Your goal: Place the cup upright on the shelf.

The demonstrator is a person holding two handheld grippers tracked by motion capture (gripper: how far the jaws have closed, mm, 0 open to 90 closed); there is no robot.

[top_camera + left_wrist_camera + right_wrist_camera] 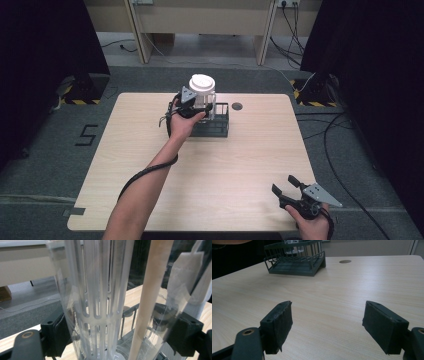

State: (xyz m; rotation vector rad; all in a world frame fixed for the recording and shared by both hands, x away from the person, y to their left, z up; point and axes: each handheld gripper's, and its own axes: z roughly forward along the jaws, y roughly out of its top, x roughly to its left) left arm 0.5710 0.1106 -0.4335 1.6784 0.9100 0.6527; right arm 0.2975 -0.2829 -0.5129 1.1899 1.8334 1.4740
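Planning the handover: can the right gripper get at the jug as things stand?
Probably yes: bare table lies between the open right gripper and the jug, though the left gripper already holds it over the rack.

A clear jug (206,102) with a white lid (202,83) and slotted insert, a dark green wire rack (212,127), pale wood-grain table (210,170), black grippers (295,192)

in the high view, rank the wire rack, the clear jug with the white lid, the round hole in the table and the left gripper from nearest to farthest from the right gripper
1. Round hole, far side, middle.
2. Wire rack, just left of it; too close to call between these two.
3. Clear jug, at the rack's left end.
4. Left gripper, clamped on the jug.
All measured from the right gripper, near right corner.
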